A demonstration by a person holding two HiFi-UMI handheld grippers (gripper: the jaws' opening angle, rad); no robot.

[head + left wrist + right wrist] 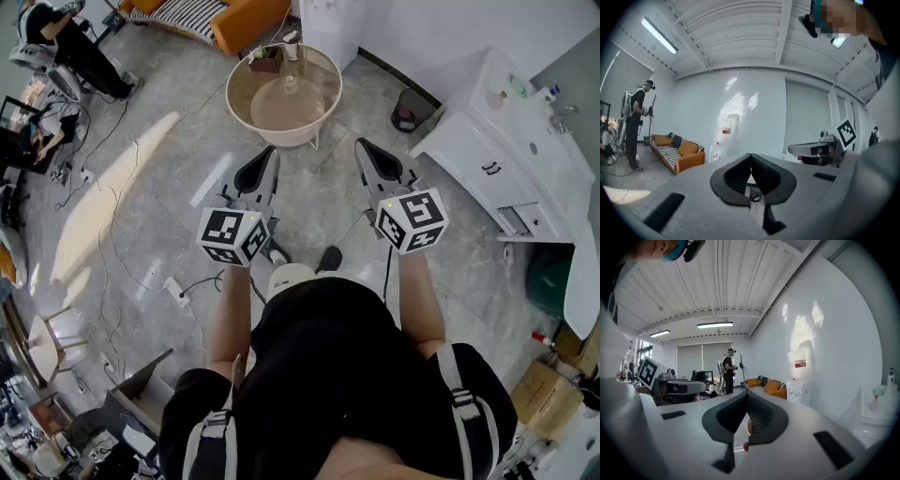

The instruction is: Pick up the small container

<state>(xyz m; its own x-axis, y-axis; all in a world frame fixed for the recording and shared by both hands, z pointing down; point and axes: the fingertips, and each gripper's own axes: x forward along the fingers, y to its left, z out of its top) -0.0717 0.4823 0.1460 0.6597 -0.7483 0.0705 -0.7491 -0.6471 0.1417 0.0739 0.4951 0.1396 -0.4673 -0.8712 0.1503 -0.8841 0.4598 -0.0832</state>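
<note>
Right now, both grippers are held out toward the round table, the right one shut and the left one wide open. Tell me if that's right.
One thing is wrong: the left gripper is not wide open, it is shut. The left gripper view shows its jaws meeting with nothing between them. The rest stands: the right gripper is shut, and both are held out toward the round table.

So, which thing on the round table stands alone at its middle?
The small pale container: it stands at the middle of the table, while the brown box and the white object sit together at the far rim.
</note>
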